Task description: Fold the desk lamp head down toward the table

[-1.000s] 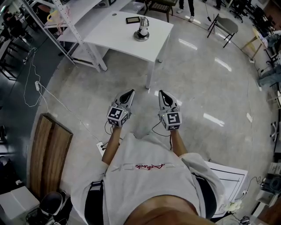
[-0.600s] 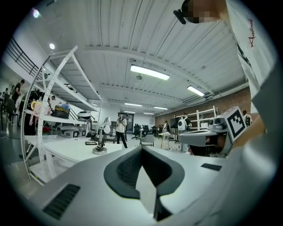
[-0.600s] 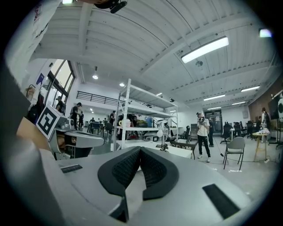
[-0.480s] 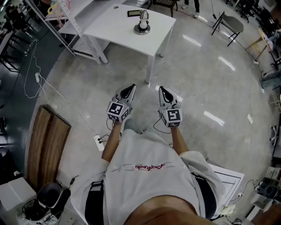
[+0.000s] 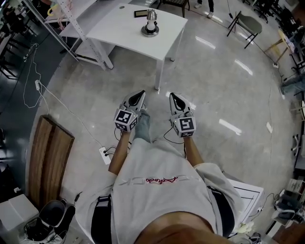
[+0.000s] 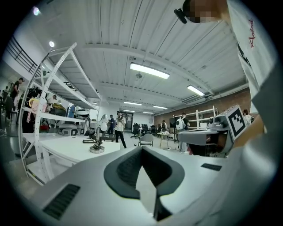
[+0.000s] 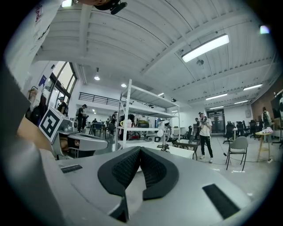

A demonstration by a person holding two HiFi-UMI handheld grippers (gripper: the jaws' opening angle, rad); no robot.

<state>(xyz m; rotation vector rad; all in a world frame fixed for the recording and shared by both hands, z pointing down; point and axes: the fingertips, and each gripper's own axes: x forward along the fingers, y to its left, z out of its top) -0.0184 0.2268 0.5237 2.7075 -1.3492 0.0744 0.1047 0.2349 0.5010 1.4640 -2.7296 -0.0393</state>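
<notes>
- The left gripper is held out level in front of the person, just left of centre in the head view. In the left gripper view its 2 dark pads meet at the tip, fully closed with nothing between them.
- The right gripper sits just beside it, right of centre. In the right gripper view its pads also press together, and it holds nothing.
- Both grippers hang over bare shiny floor, well apart from the table.
- The desk lamp stands on its round base on the white table at the top of the head view, left of centre. It is near the table's far edge.
- In the left gripper view the lamp shows at middle left. In the right gripper view it shows small, just right of centre.
- A flat dark object lies on the table just left of the lamp.
- A metal shelving rack fills the upper left, and a folding chair stands at upper right.
- A wooden panel lies at lower left, with a white power strip on the floor near it.
- A person in a white top stands in the background.
</notes>
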